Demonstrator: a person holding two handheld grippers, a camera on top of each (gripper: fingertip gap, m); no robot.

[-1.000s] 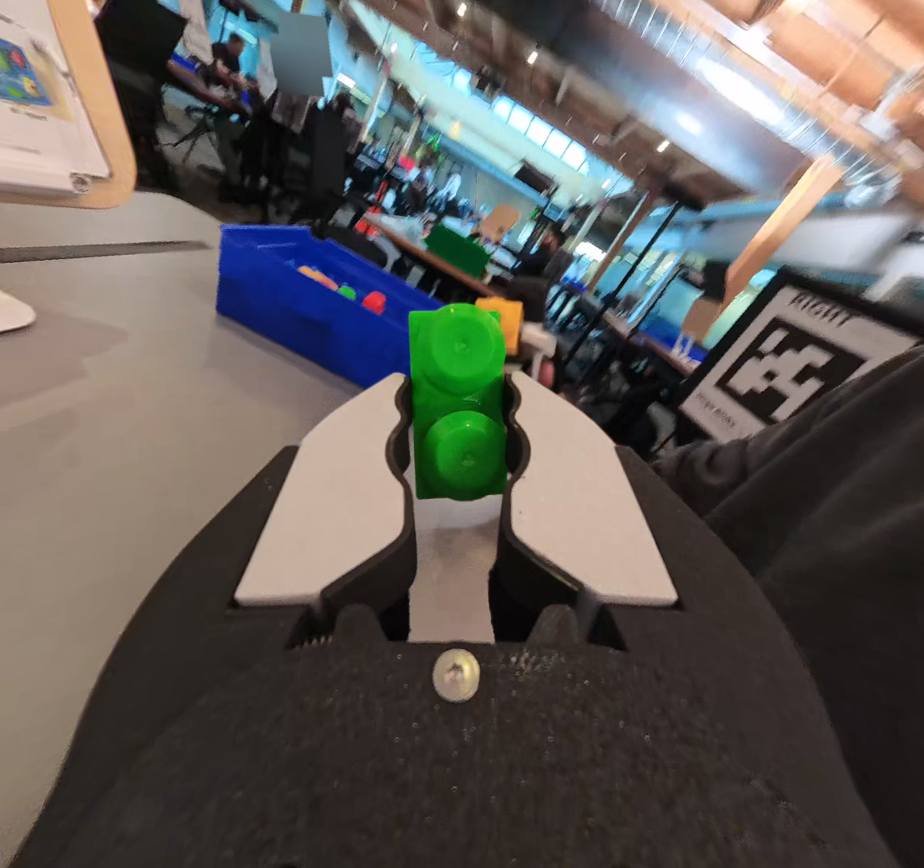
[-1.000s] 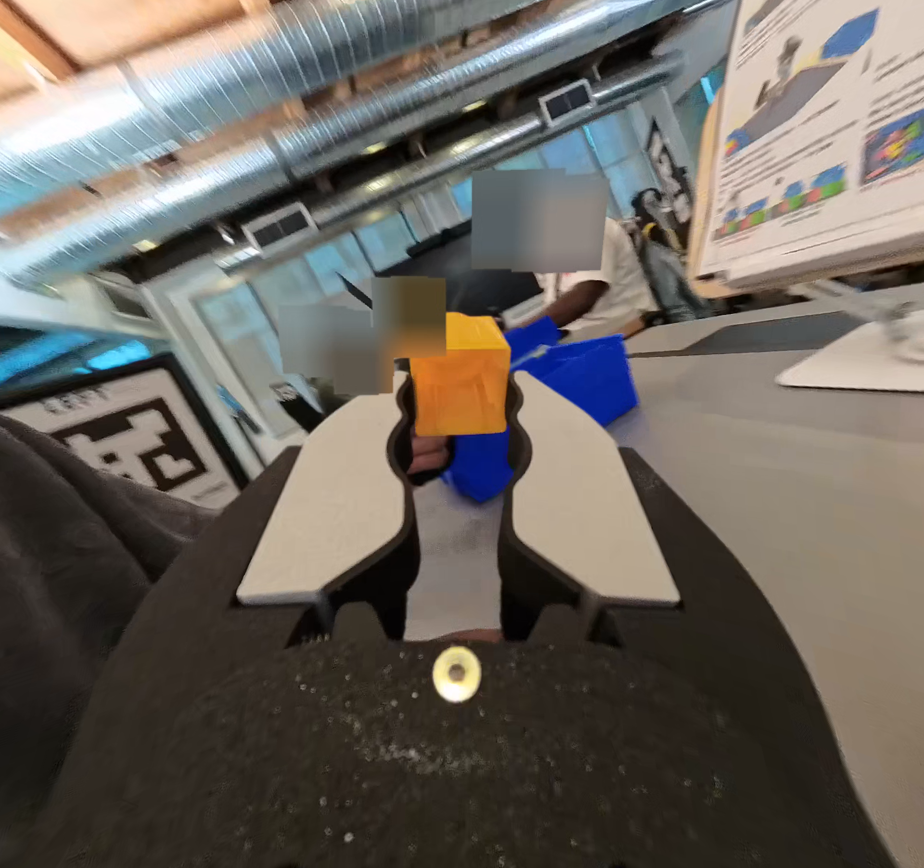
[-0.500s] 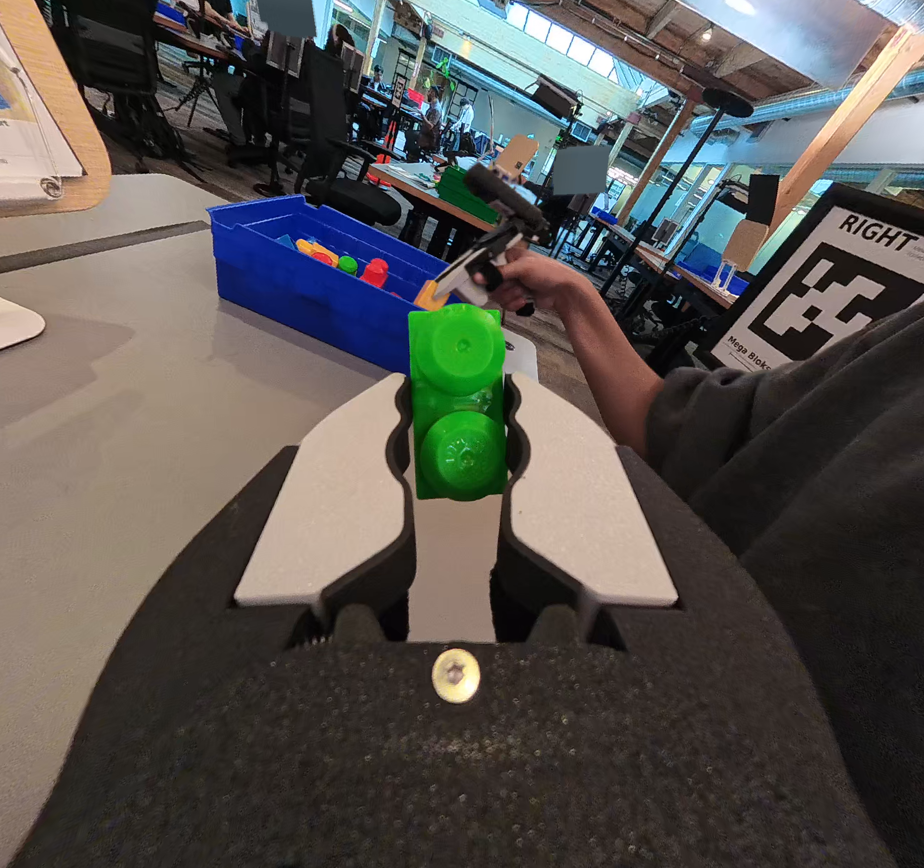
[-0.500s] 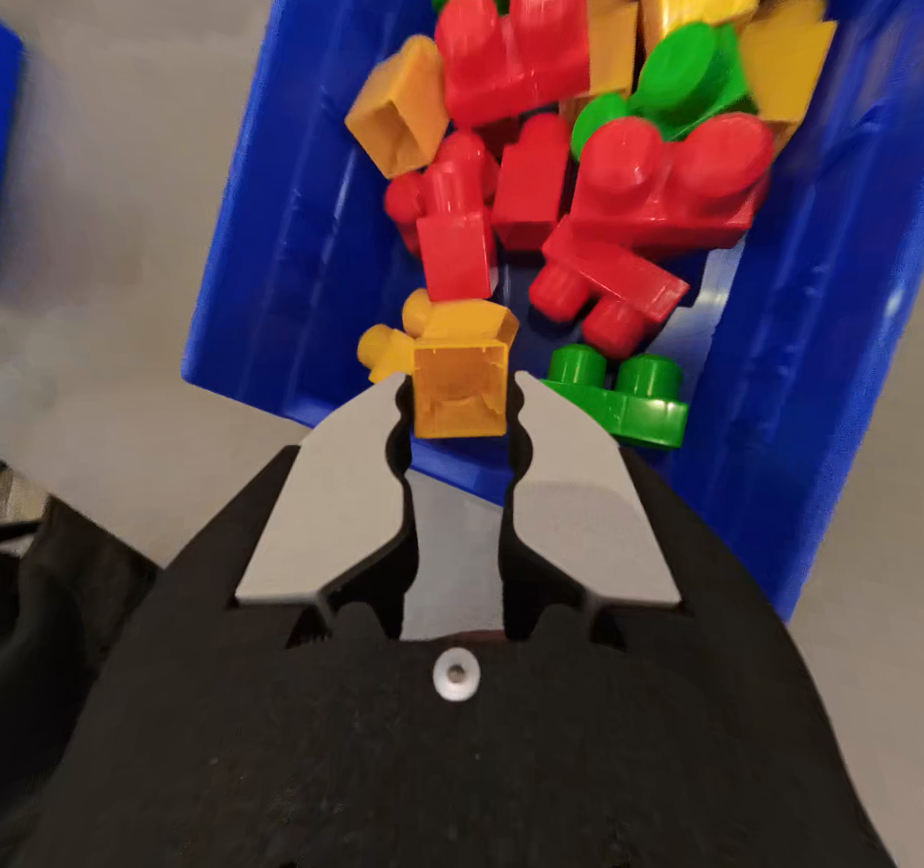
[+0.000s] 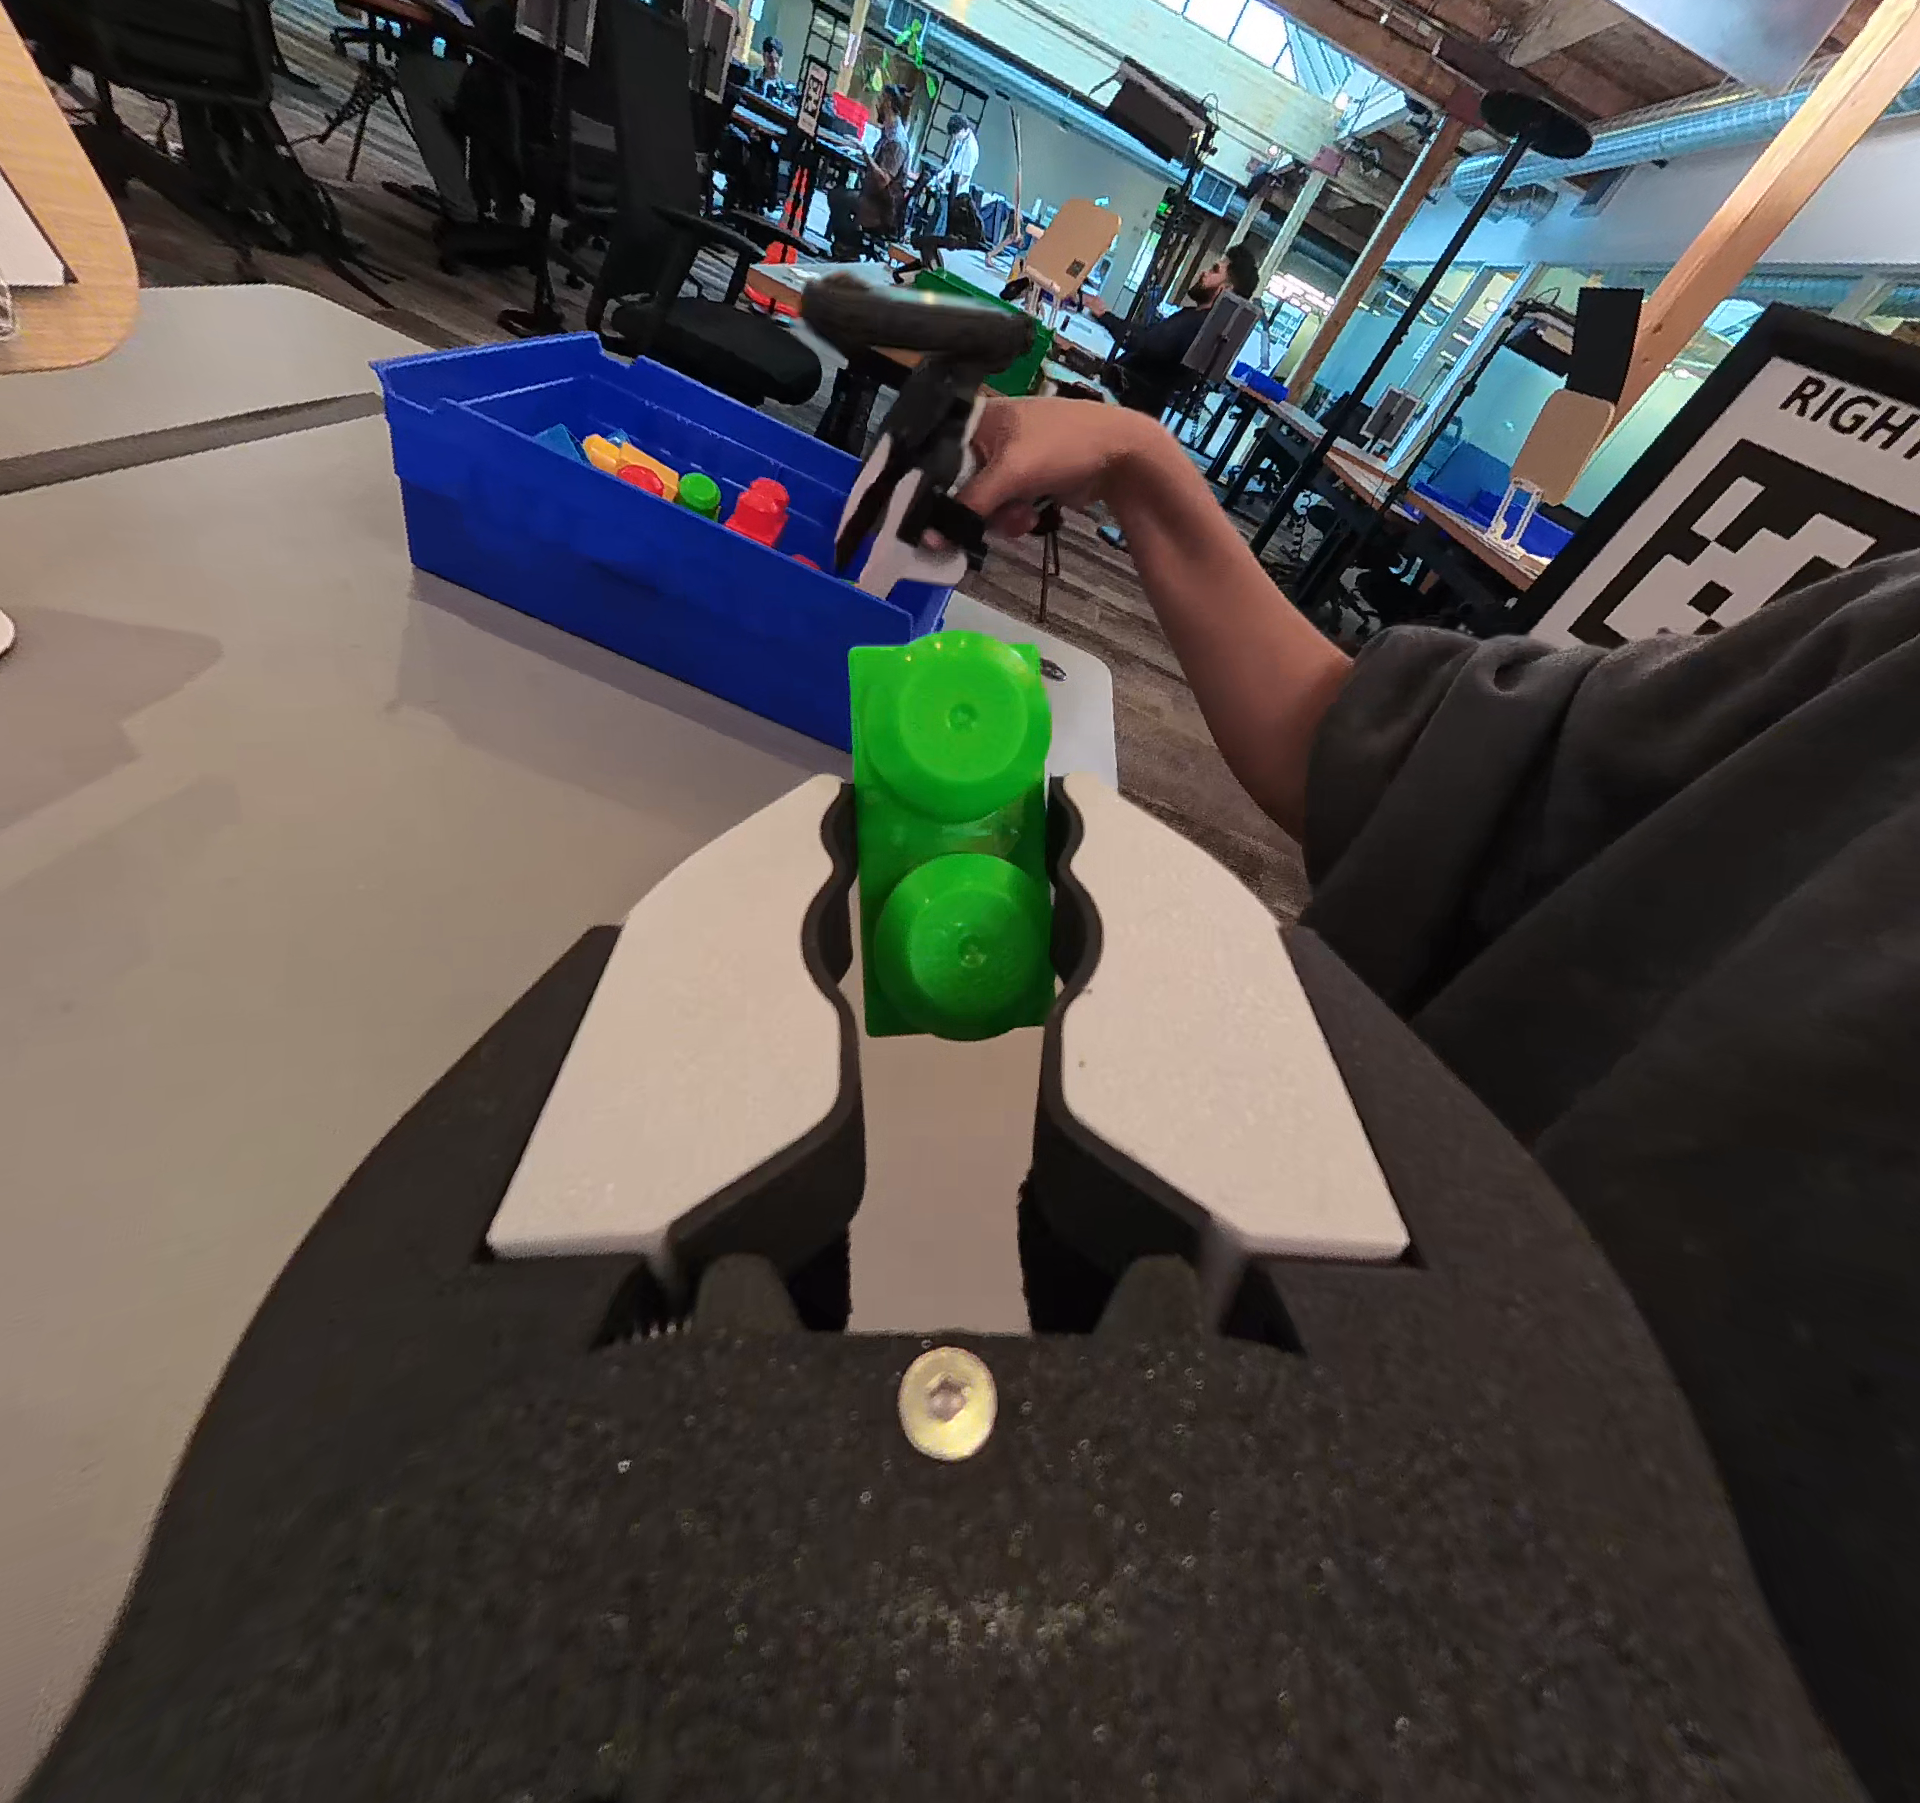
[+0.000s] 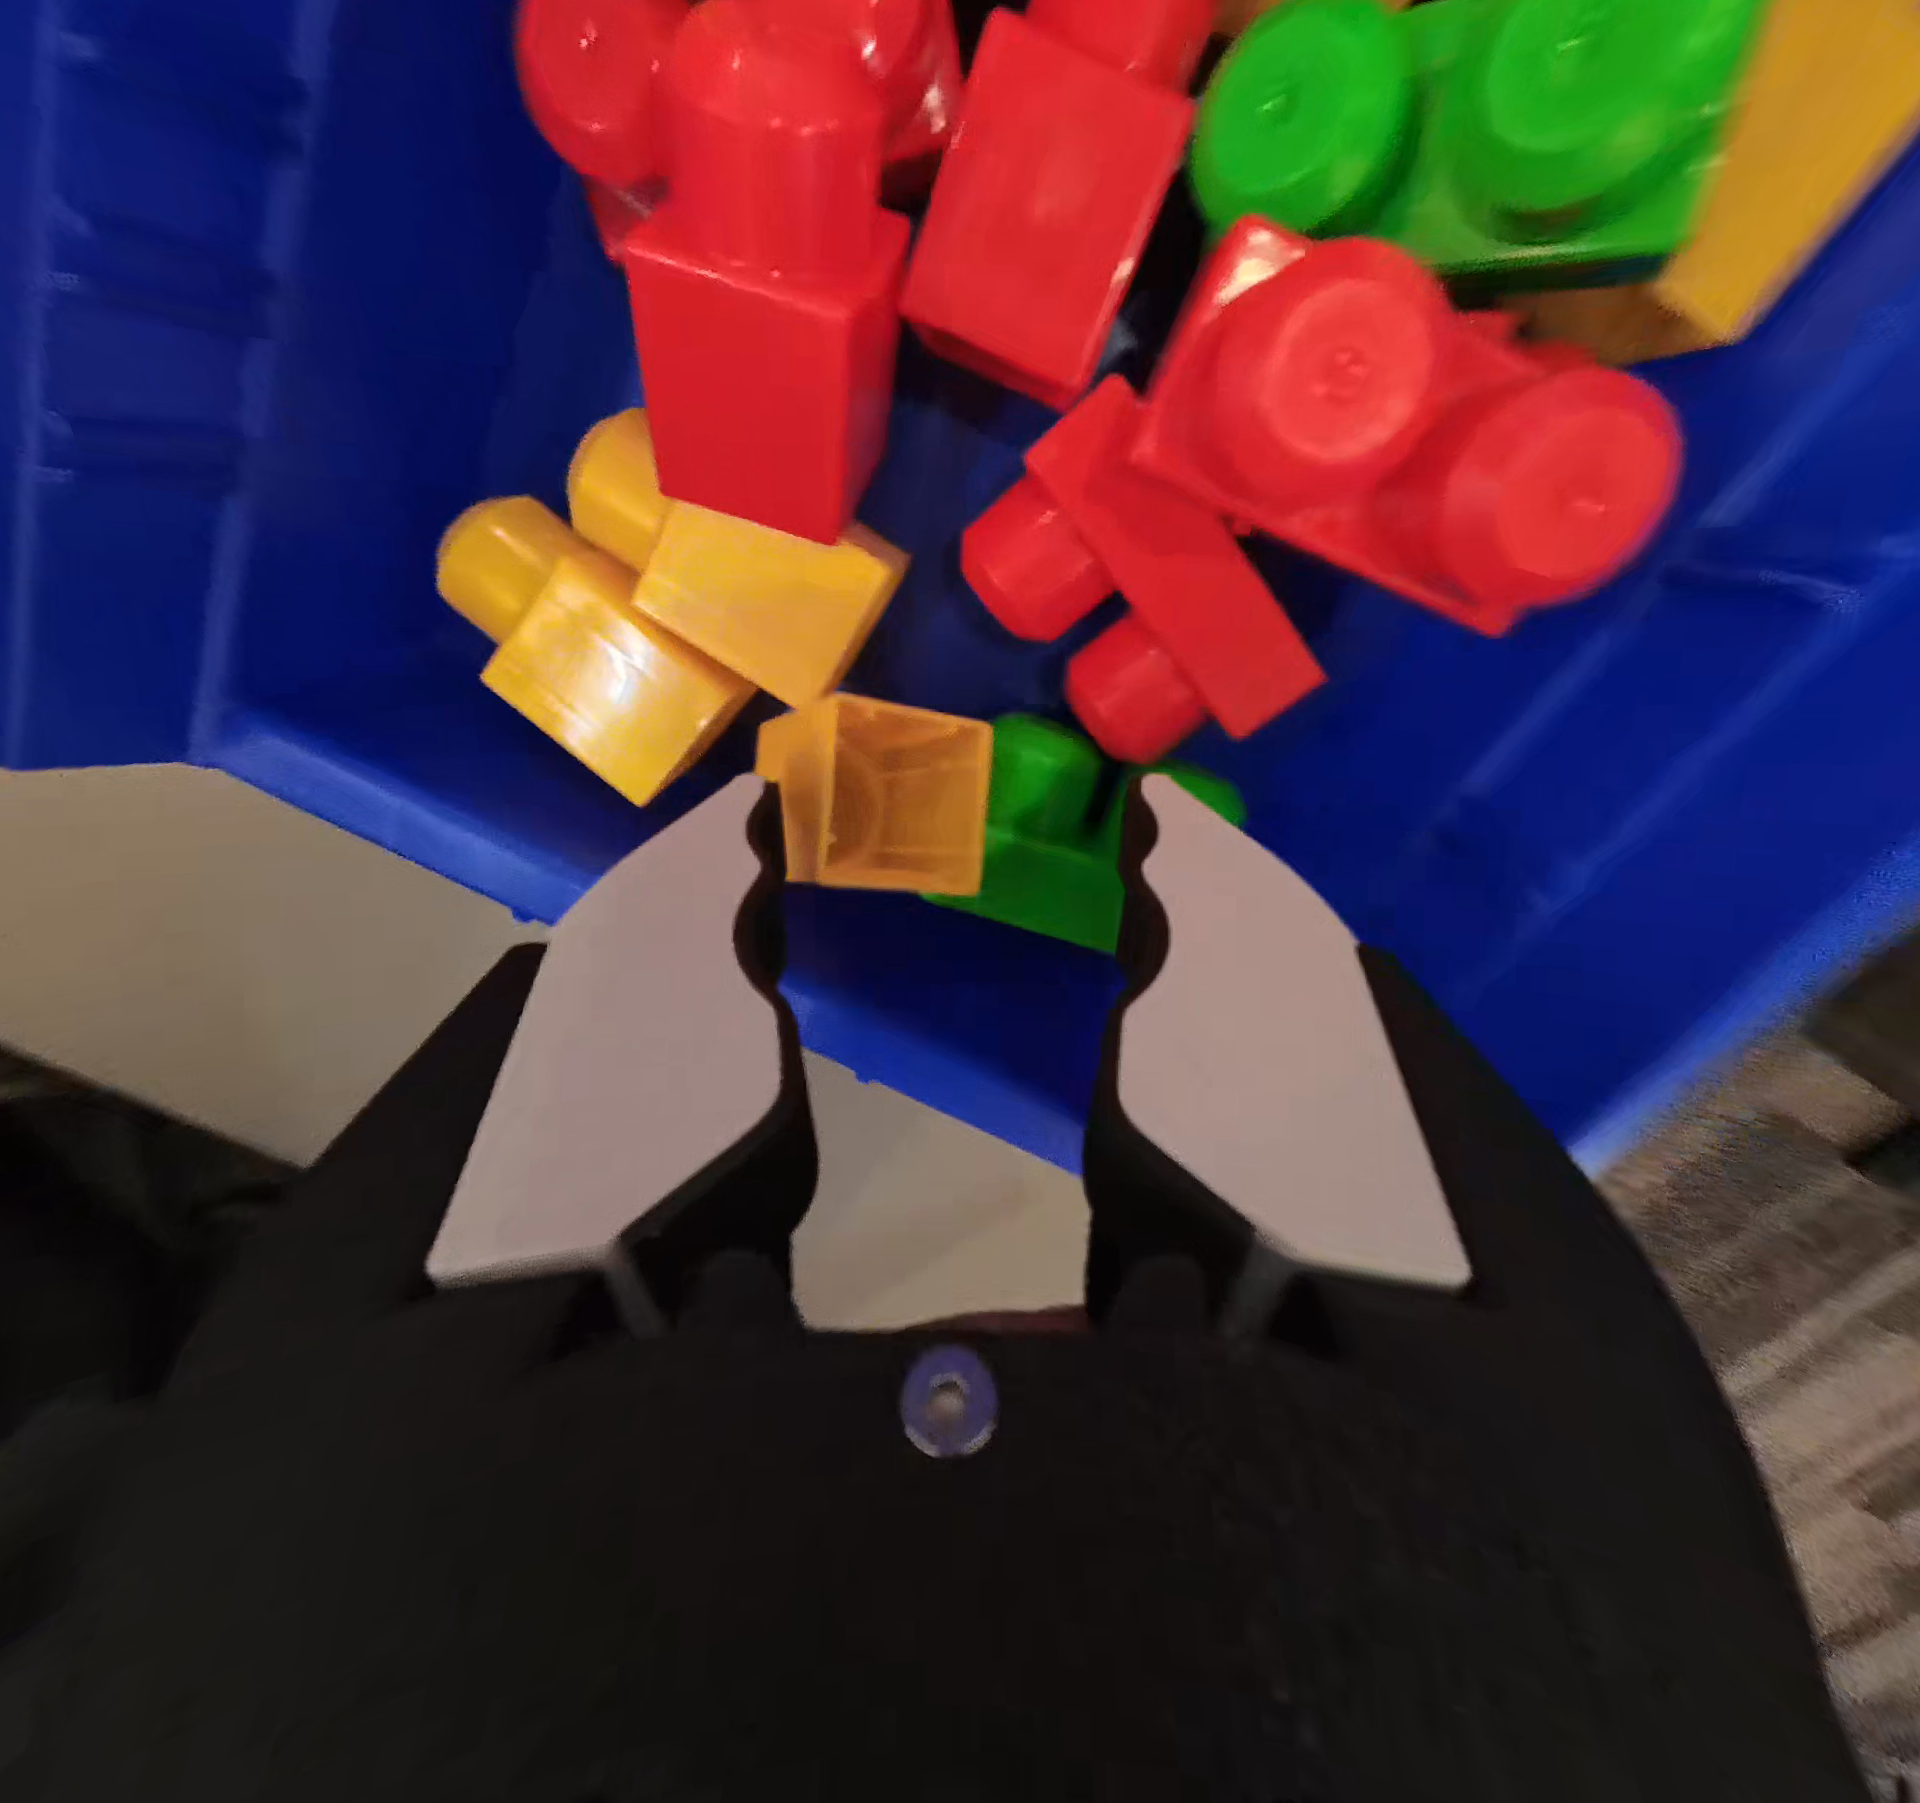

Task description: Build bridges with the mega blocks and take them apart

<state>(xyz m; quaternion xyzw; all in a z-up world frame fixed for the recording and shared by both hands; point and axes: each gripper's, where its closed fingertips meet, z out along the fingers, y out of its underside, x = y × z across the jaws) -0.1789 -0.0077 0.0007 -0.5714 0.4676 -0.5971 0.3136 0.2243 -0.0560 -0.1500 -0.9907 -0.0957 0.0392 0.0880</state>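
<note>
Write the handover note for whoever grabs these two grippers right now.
Left gripper: shut on the green block, a two-stud piece, held above the grey table.
Right gripper: open over the near end of the blue bin. The orange block sits tilted between its fingertips, touching neither, apparently just let go.
The bin holds the red, yellow and green blocks in a loose heap.
Done: no bridge stands in either view, so take-apart looks nearly over.
Left: drop the green block into the bin.
</note>
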